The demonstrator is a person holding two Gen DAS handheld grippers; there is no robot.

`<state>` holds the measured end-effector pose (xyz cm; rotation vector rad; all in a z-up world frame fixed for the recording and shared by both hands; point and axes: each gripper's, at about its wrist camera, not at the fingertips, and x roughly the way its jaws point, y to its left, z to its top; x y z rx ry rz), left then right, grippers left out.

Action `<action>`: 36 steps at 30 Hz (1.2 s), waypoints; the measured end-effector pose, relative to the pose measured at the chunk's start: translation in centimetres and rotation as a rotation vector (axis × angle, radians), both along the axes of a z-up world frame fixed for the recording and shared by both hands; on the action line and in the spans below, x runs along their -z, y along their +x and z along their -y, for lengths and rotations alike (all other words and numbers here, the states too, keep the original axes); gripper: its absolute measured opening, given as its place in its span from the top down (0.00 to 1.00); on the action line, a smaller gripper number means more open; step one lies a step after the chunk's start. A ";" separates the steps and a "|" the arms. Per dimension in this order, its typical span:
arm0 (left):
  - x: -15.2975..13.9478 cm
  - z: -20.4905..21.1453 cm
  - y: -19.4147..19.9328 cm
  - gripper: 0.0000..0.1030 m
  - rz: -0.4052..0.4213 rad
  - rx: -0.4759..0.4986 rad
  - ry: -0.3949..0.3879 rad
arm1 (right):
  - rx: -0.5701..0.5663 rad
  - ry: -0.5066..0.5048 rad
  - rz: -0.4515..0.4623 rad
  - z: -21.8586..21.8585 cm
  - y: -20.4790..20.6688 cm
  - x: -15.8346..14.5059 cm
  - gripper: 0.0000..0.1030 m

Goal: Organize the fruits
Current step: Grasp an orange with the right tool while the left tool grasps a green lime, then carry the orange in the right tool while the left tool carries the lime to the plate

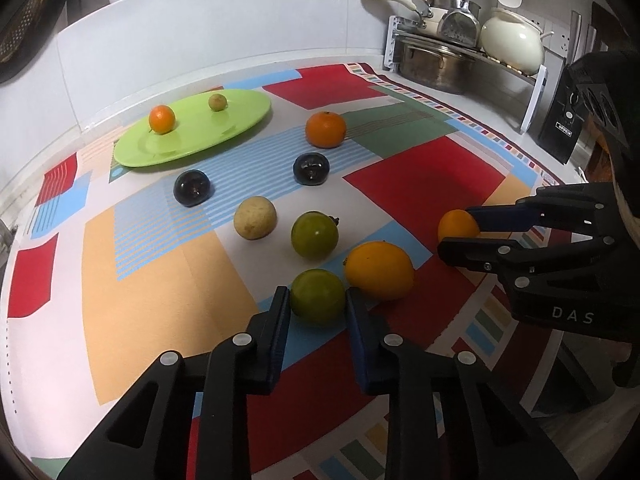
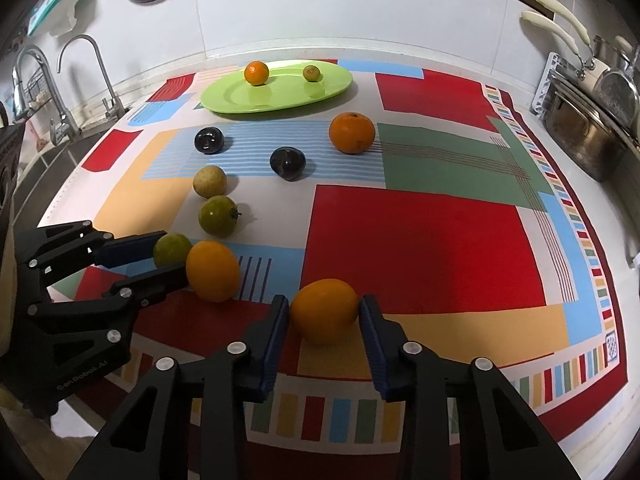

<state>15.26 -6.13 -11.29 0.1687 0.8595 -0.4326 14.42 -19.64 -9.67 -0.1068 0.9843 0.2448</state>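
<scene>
My left gripper [image 1: 316,294] is shut on a green round fruit [image 1: 317,300] that rests on the patterned cloth; the right wrist view shows the same grip from the side [image 2: 170,253]. My right gripper [image 2: 324,300] is shut on a small orange fruit [image 2: 324,314], both pads against its sides. In the left wrist view the right gripper [image 1: 456,229] is at the right. A larger yellow-orange fruit [image 1: 379,270] lies between the two grippers. The green plate [image 1: 240,120] at the back holds a small orange [image 1: 162,119] and a small green fruit [image 1: 217,102].
Loose on the cloth lie a big orange [image 1: 325,129], two dark plums [image 1: 192,187] [image 1: 311,168], a tan fruit [image 1: 255,217] and a green fruit with a stem [image 1: 314,234]. Pots on a rack [image 1: 440,60] stand at the back right. A sink with taps [image 2: 60,92] is at the left.
</scene>
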 end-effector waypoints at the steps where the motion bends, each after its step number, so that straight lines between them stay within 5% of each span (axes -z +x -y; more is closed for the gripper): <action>1: 0.0 0.0 0.0 0.73 -0.002 -0.003 0.000 | -0.001 -0.001 0.000 0.0 0.0 0.0 0.64; 36: -8.3 -3.7 0.4 0.73 0.138 -0.148 -0.068 | -0.084 0.091 0.192 -3.4 0.3 -7.2 0.65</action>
